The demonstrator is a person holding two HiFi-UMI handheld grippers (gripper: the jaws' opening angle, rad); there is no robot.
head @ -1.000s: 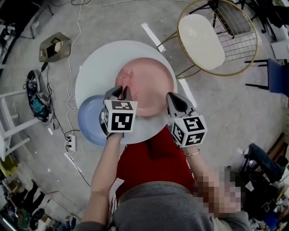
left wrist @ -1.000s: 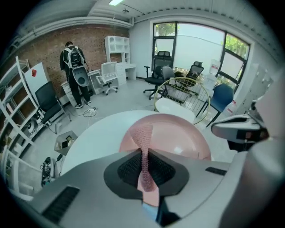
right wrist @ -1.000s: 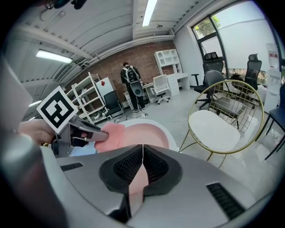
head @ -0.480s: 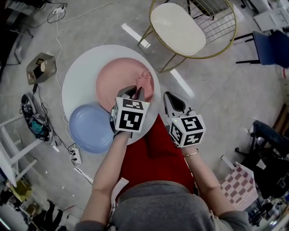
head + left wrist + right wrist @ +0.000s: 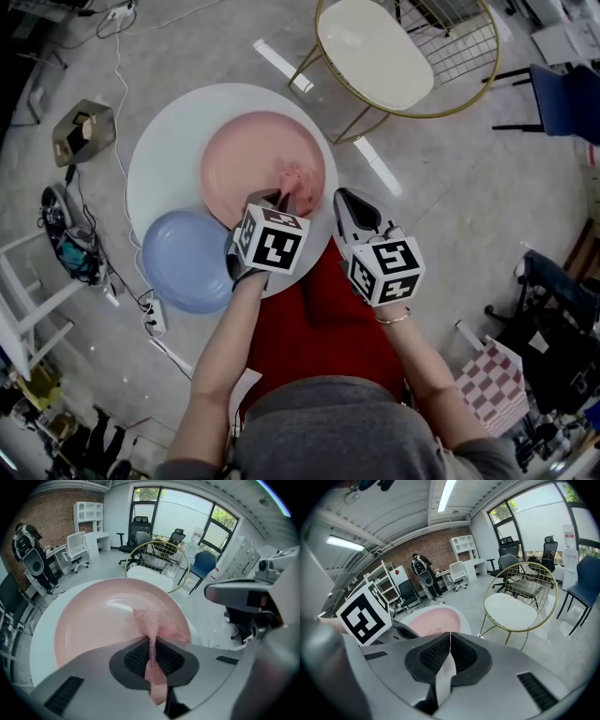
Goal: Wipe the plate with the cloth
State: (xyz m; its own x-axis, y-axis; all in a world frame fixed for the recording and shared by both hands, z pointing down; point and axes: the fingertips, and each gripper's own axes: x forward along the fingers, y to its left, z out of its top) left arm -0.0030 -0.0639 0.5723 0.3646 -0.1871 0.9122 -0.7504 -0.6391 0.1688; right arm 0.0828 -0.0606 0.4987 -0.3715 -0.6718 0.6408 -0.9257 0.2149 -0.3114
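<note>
Cloth (image 5: 294, 178) sits pinched in your left claw (image 5: 273, 198) near the pink plate (image 5: 242, 155)'s 4 o'clock rim to wipe it; your right claw (image 5: 343, 198), pressed together empty, hangs clear.

No words, labels, brands or numbers can be read anywhere in view.

The grey left hand-held gripper (image 5: 281, 198) and right hand-held gripper (image 5: 340, 197) bear white cubes (image 5: 272, 240) with black square markers.

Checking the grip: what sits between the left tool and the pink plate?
The cloth, pinched in the left tool and draped onto the plate; left gripper view shows it.
</note>
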